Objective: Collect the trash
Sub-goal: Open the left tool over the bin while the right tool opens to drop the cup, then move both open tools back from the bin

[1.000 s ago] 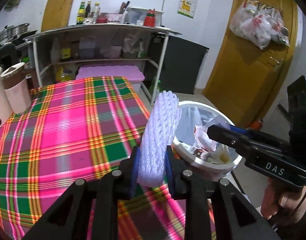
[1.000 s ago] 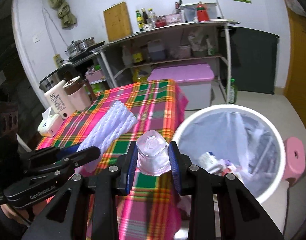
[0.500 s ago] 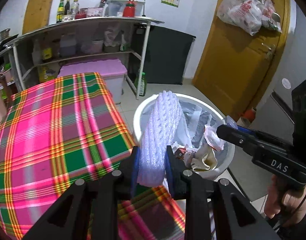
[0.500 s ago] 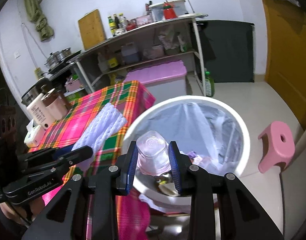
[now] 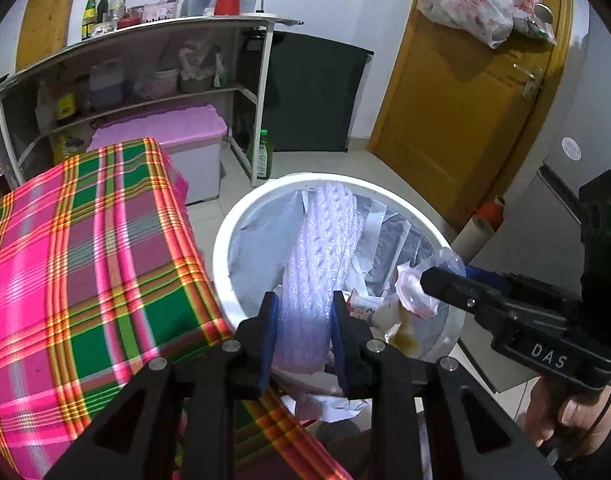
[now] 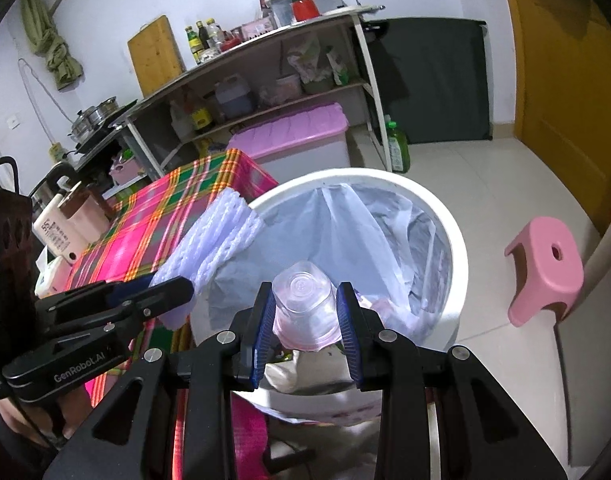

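The left gripper (image 5: 301,332) is over the white trash bin (image 5: 225,240). The foam net sleeve (image 5: 321,248) stands upright between its blue-padded fingers (image 5: 267,340), lower end pinched, upper length reaching out above the bin's liner. These fingers are easing apart, though the pads still touch the foam on both sides.

The right gripper (image 6: 305,320) is also above the bin — its fingers (image 6: 261,332) are clenched on a clear plastic cup (image 6: 303,300), base toward the camera, gripped at the side walls.

The bin stands on the floor just beside the bench (image 5: 85,240) with its plaid cloth, and holds crumpled waste.
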Demonstrator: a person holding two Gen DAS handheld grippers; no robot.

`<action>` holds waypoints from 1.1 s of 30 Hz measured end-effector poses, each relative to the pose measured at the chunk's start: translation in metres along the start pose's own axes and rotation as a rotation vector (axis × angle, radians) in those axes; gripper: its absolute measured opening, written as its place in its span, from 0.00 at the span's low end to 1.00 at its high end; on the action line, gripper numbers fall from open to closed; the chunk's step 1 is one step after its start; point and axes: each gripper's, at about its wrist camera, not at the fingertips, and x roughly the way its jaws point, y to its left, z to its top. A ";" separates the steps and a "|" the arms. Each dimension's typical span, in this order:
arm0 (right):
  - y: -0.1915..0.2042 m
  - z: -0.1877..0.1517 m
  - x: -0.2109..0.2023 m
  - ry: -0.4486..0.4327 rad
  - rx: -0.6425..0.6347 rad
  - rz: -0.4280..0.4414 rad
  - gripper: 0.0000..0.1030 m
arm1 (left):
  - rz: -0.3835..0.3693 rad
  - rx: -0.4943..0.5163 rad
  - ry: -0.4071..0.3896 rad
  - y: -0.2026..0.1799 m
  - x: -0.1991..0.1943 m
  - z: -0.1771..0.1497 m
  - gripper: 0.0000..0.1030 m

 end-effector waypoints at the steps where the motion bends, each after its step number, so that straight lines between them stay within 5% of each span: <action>1: -0.001 0.000 0.001 0.006 0.004 0.002 0.32 | -0.003 -0.001 0.002 -0.001 0.002 0.001 0.27; 8: -0.003 0.000 0.005 0.011 0.001 0.004 0.38 | -0.023 -0.015 0.006 -0.002 0.007 0.003 0.41; 33: 0.039 -0.020 -0.049 -0.071 -0.104 -0.026 0.39 | 0.024 -0.050 -0.085 0.000 -0.055 -0.024 0.44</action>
